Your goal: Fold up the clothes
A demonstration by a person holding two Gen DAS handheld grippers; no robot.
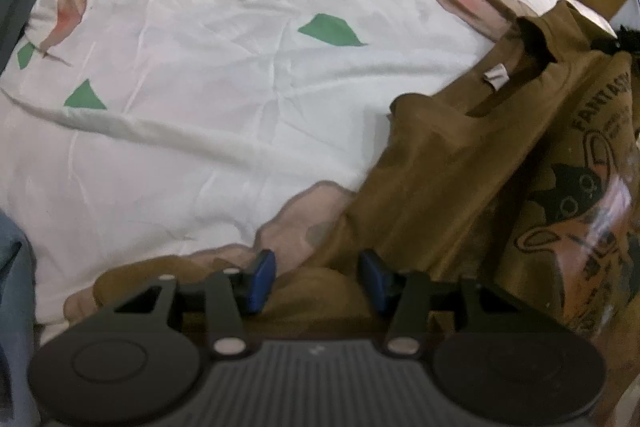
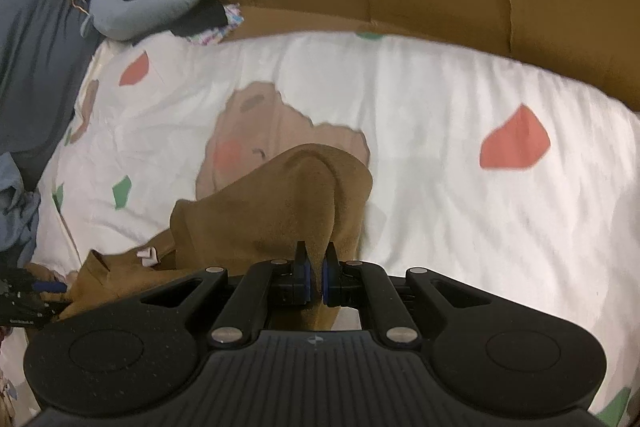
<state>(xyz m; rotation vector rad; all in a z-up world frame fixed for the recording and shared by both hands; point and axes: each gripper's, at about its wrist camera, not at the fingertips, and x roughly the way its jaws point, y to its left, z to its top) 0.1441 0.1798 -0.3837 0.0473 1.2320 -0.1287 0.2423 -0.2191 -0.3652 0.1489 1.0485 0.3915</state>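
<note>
The brown shirt (image 1: 448,163) lay crumpled on the bed (image 1: 224,75), toward its near edge and right side, collar tag up and printed front half turned under. The right gripper (image 2: 315,267) was clamped on a raised fold of it, cloth tenting up from the pinch. The left gripper (image 1: 316,277) hovered over the shirt's near edge, jaws wide with nothing between them. It looked light, limp and sure to sag (nothing stiff anywhere), so I judged a hem or shoulder seam the better hold.
</note>
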